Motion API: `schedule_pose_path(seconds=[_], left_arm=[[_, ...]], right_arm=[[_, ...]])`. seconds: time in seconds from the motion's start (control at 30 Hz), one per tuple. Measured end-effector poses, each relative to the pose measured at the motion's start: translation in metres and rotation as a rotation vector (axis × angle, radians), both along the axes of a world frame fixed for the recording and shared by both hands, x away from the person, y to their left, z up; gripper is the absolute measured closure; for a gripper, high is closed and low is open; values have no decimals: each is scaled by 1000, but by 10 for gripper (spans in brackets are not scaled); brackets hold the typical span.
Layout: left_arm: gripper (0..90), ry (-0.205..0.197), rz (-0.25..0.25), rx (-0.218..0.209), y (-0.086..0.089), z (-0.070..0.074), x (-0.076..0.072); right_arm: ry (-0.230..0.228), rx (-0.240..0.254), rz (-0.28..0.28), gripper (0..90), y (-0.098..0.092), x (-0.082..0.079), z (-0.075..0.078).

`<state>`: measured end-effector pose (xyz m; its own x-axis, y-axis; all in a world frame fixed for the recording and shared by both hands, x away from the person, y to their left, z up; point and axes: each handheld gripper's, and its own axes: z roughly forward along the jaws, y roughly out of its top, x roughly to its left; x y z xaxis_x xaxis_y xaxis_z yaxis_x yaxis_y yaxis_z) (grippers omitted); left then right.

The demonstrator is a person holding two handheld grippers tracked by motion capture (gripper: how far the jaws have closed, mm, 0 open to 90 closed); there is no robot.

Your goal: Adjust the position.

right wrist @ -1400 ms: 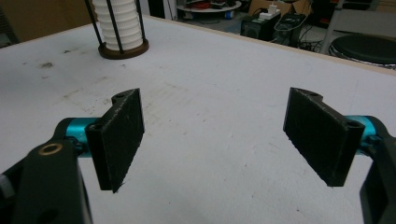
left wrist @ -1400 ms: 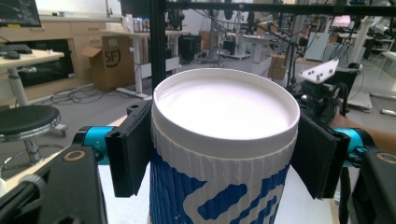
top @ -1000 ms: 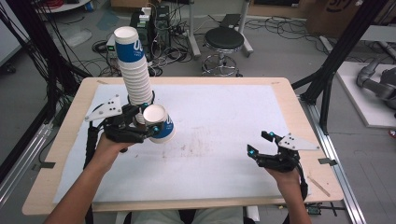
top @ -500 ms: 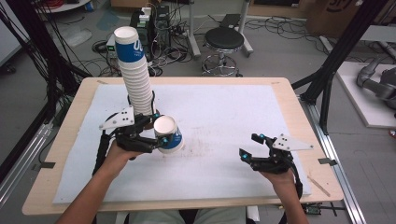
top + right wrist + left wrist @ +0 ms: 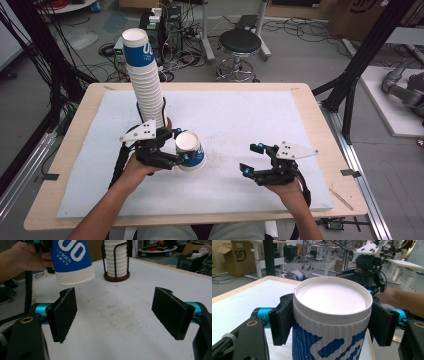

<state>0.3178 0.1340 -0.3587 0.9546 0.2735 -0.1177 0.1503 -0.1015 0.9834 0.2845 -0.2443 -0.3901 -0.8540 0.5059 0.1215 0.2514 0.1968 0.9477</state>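
High view: your left gripper [image 5: 186, 146] sits a little toward 9 o'clock from the table's middle, its two black pads clamped on either side of a single blue-and-white paper cup [image 5: 191, 151]. The cup is upside down, its white base facing up, with its mouth low over the white mat [image 5: 240, 120]; whether the rim touches the mat you cannot tell from this view. Just toward 11 o'clock from that cup stands the tall stack of cups [image 5: 144, 80], nested mouth-down in a wire holder [image 5: 165, 116] with a round brown base. The stack leans slightly and rises well above your hand.

In the left gripper view the cup [image 5: 332, 322] sits square between the pads, which press flat against the ribbed wall just under the base rim. Your right gripper [image 5: 372, 262] shows behind it, farther off.

Your right gripper [image 5: 254, 160] hangs near 4 o'clock of the table, well apart from the cup, with its fingers spread wide and nothing between them. In the right gripper view the two pads frame a scuffed, bare patch of mat [image 5: 117, 315]; the held cup [image 5: 72, 261] appears at 11 o'clock, its open rim clear of the mat, and the stack's foot [image 5: 116, 277] stands at 12 o'clock.
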Motion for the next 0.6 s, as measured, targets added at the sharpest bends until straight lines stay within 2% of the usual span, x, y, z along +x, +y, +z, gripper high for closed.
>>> schedule_pose_path(seconds=[0.4,0.6], left_arm=[[287,10,-59,-17,-21,-1,2],[287,9,-100,-12,-30,-2,2]], right_arm=[[29,-8,139,209,35,11,-1],[47,6,179,209,42,15,-3]])
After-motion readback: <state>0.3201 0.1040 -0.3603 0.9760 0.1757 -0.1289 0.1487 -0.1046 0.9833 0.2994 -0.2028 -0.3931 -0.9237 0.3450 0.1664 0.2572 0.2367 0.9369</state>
